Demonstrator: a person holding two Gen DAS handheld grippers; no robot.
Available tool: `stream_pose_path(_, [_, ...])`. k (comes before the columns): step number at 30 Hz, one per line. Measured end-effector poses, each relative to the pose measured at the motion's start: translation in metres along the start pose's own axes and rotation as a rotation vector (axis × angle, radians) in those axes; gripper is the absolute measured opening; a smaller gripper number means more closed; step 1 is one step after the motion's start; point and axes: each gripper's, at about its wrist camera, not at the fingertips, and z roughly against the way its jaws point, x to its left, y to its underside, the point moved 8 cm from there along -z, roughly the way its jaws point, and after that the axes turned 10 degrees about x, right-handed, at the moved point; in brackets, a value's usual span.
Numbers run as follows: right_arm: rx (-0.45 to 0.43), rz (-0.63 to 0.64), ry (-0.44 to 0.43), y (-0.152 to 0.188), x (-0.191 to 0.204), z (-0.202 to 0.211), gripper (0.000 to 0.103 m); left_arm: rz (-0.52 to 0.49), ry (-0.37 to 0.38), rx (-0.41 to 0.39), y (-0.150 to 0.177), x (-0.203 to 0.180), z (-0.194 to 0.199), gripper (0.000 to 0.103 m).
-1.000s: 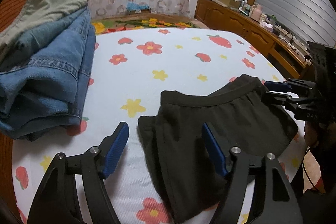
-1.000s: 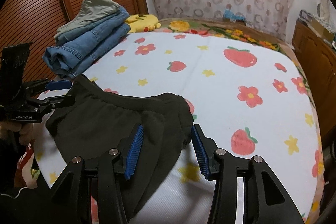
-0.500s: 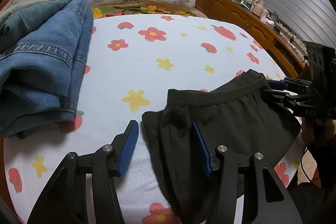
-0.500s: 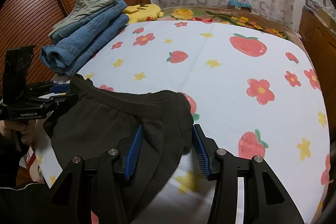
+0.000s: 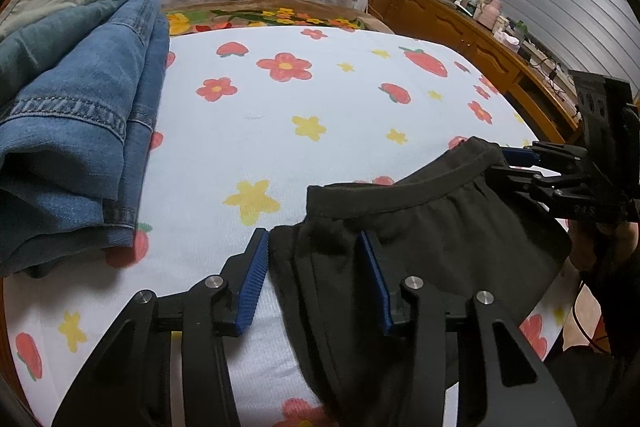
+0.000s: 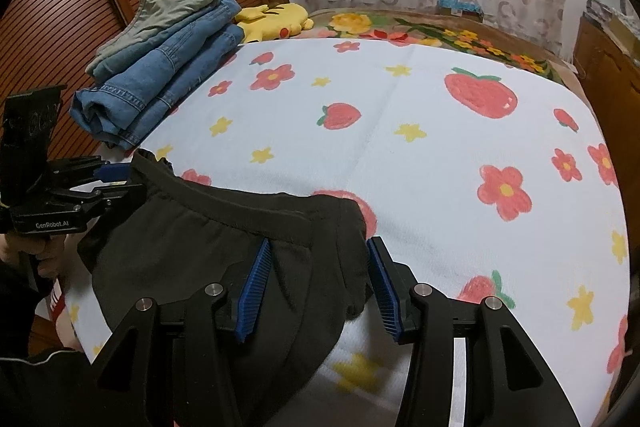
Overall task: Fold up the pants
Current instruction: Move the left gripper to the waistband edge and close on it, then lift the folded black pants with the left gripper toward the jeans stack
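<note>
Presently, the bed (image 6: 420, 147), covered in a white sheet printed with strawberries and flowers, fills most of both views. A folded stack of jeans (image 5: 76, 131) with a green garment on top occupies the upper left of each frame. The black pants (image 5: 420, 239) lie bunched at the lower centre of each frame, waistband uppermost, on the near edge of the bed. My left tongs (image 5: 316, 281) are closing, with a fold of the pants' fabric between the blue pads; the pads do not yet press it. My right tongs (image 6: 316, 285) stand part open astride the opposite end of the pants, fabric between the pads, not pinched. A yellow plush toy (image 6: 276, 19) sits beyond the jeans.
</note>
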Motion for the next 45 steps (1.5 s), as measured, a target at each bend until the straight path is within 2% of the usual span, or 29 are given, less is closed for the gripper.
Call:
stream_pose_path(4, [-0.002, -0.005, -0.010, -0.001, 0.000, 0.000, 0.051, -0.003, 0.014, 0.002, -0.001, -0.002, -0.001, 0.044])
stream_pose_path(6, [-0.001, -0.005, -0.016, -0.001, 0.001, -0.001, 0.051, -0.003, 0.027, 0.003, -0.001, -0.003, -0.001, 0.036])
stream_pose_path(8, [0.002, -0.002, -0.027, -0.002, 0.003, -0.002, 0.051, -0.006, 0.030, 0.004, -0.002, -0.005, -0.001, 0.034])
stream_pose_path(9, [0.004, -0.001, -0.032, -0.002, 0.004, -0.002, 0.048, -0.008, 0.035, 0.005, -0.002, -0.006, -0.001, 0.031])
stream_pose_path(11, [0.012, 0.006, -0.058, -0.002, 0.006, -0.003, 0.035, -0.011, 0.042, 0.004, -0.002, -0.007, -0.001, 0.028])
stream_pose_path(14, [0.019, 0.024, -0.067, -0.002, 0.010, -0.006, 0.025, -0.015, 0.049, 0.001, -0.002, -0.008, 0.001, 0.021])
stream_pose_path(19, [0.004, 0.037, -0.085, -0.006, 0.013, -0.001, 0.017, -0.012, 0.065, -0.018, -0.004, -0.010, 0.009, 0.016])
stream_pose_path(26, [-0.054, 0.076, -0.090, -0.016, 0.022, 0.015, 0.016, -0.003, 0.059, -0.060, -0.009, -0.009, 0.027, 0.014])
stream_pose_path(34, [-0.128, 0.139, -0.068, -0.035, 0.035, 0.036, 0.015, 0.000, 0.037, -0.147, -0.025, -0.005, 0.059, 0.013])
stream_pose_path(45, [-0.229, 0.230, -0.044, -0.074, 0.056, 0.056, 0.015, -0.025, -0.061, -0.277, -0.067, 0.005, 0.106, 0.013])
